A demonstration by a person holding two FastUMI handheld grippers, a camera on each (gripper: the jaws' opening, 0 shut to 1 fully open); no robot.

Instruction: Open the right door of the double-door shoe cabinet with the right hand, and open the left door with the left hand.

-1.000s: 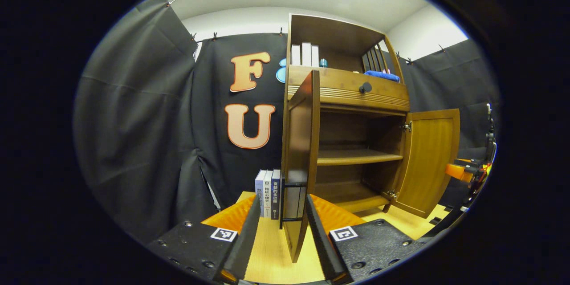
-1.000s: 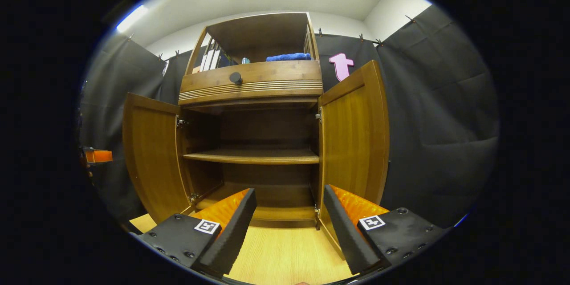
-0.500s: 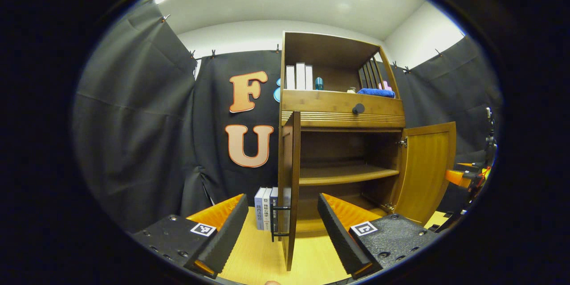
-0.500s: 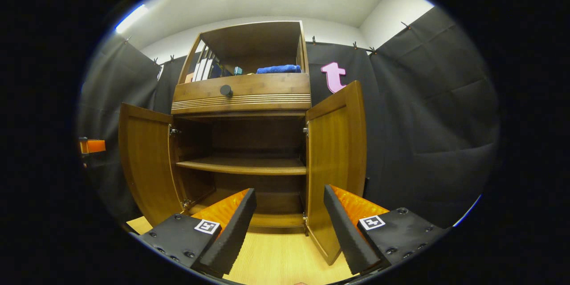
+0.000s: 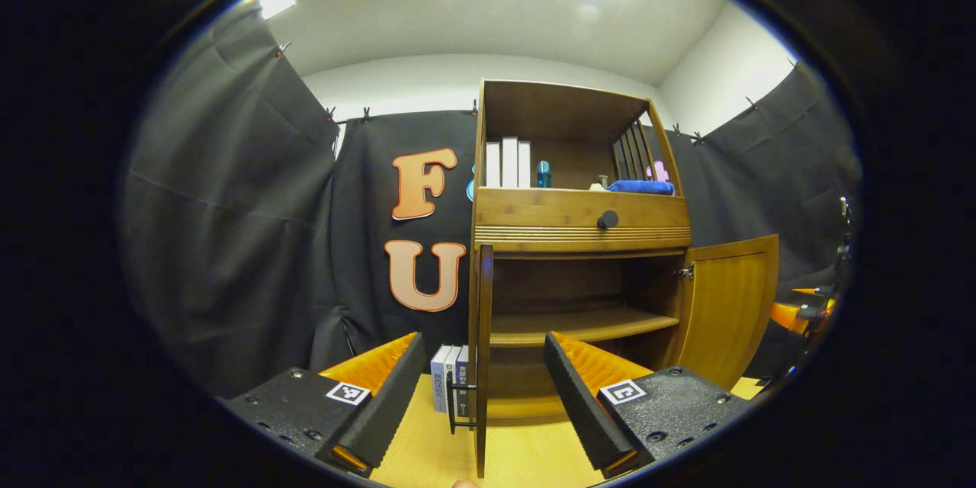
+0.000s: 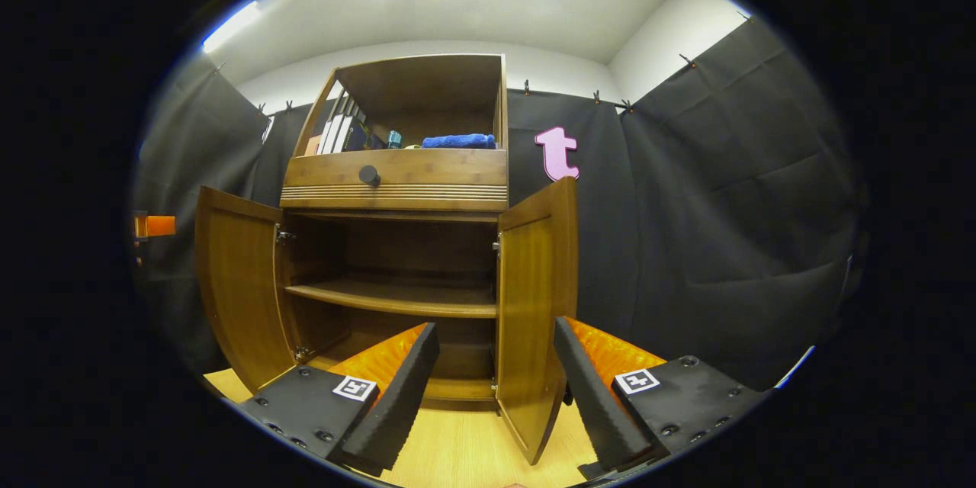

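Left door point(image 5: 483, 351): swung wide, edge-on at lower centre, exposing shelves.
Right door point(image 6: 534, 305): likewise.
Left tool point(image 5: 482, 396): released, task apparently finished.
Right tool point(image 6: 496, 389): released.

Left gripper point(image 5: 482, 396) spread wide, apart from edge-on left door point(image 5: 483, 366) of open shoe cabinet point(image 5: 579, 232).

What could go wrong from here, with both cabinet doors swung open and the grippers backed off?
1. The left door stands edge-on between the left gripper's open jaws; moving forward could knock it or catch its black handle.
2. The right door hangs just ahead of the right gripper; a sideways sweep might push it closed again.
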